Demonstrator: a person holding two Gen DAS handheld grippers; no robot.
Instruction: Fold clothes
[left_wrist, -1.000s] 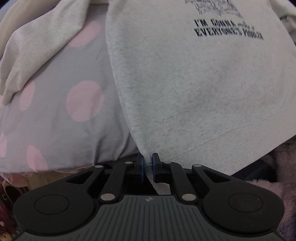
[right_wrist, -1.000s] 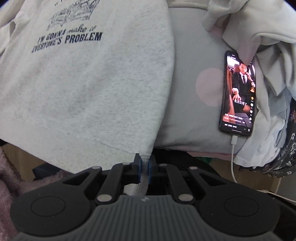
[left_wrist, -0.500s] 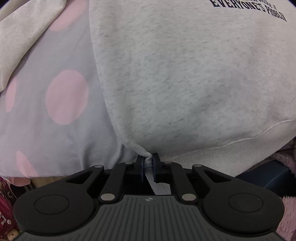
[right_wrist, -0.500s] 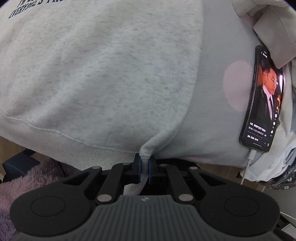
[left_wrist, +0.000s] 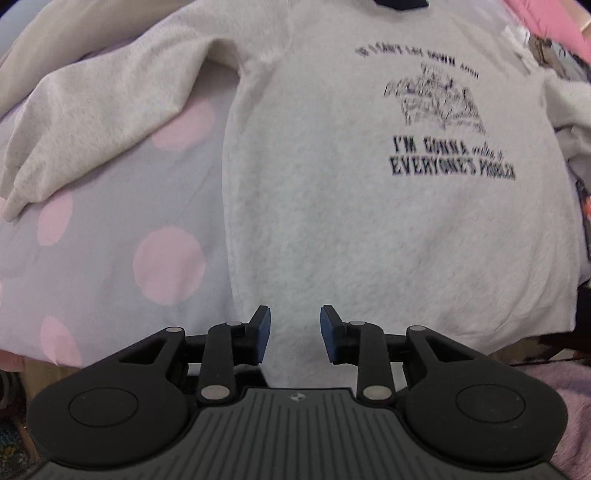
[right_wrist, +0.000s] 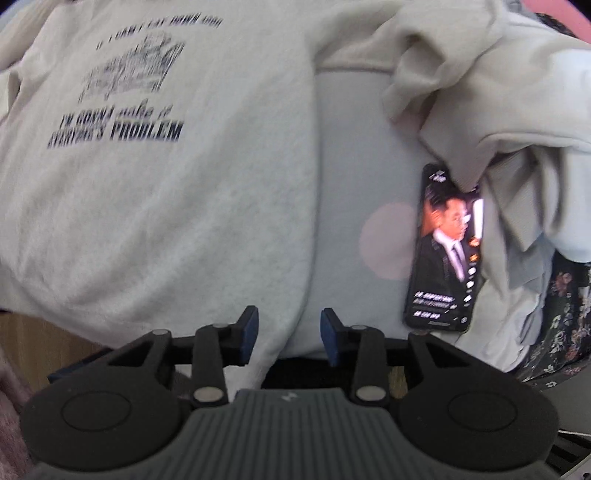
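Observation:
A light grey sweatshirt (left_wrist: 369, 229) with dark printed text lies front up on a grey bedsheet with pink dots (left_wrist: 110, 229). Its hem hangs over the near bed edge. Its left sleeve (left_wrist: 92, 110) lies spread to the left. My left gripper (left_wrist: 294, 334) is open and empty, just above the hem's left corner. The sweatshirt also shows in the right wrist view (right_wrist: 166, 221). My right gripper (right_wrist: 288, 332) is open and empty over the hem's right corner. The right sleeve (right_wrist: 443, 85) lies bunched at the upper right.
A lit phone (right_wrist: 445, 251) on a charging cable lies on the sheet right of the sweatshirt. A pile of pale clothes (right_wrist: 524, 221) and a floral garment (right_wrist: 561, 325) lie at the right. A fuzzy pink fabric (left_wrist: 554, 398) sits below the bed edge.
Both grippers have let go of the sweatshirt's hem corners and opened. Both have pulled back, so more of the sweatshirt shows, lying flat.

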